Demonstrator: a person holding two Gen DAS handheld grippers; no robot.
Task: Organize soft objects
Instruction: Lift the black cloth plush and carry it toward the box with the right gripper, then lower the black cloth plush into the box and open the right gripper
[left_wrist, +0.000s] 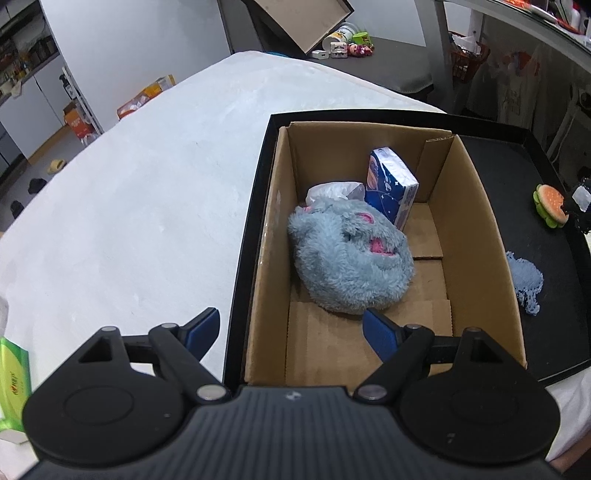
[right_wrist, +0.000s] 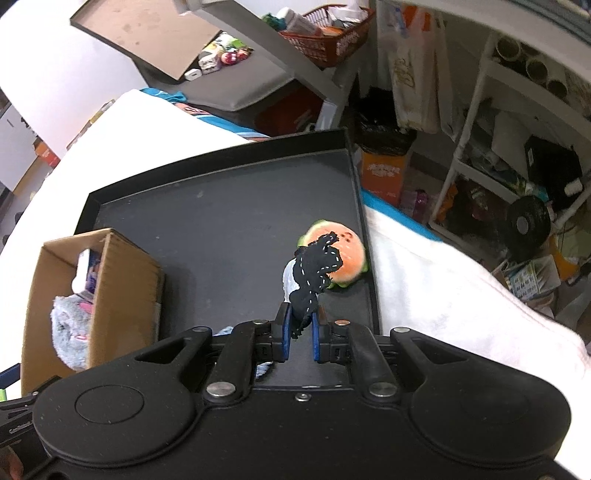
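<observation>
Progress looks partial: the grey plush (left_wrist: 351, 258) and tissue pack (left_wrist: 393, 184) already lie in the cardboard box (left_wrist: 476, 236), the right gripper (right_wrist: 299, 328) is clamped on a black fabric piece (right_wrist: 314, 273) above the tray (right_wrist: 221, 221), the left gripper (left_wrist: 291, 325) hangs apart, and the burger toy (right_wrist: 349, 254) and blue cloth (left_wrist: 526, 280) remain.

Grey-blue plush toy (left_wrist: 351, 258) with pink patches; black cloth (right_wrist: 314, 273), white-stitched.

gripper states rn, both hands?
Left hand-held gripper: open, holding nothing, over the cardboard box.
Right hand-held gripper: closed on a black stitched fabric piece, above the black tray.
</observation>
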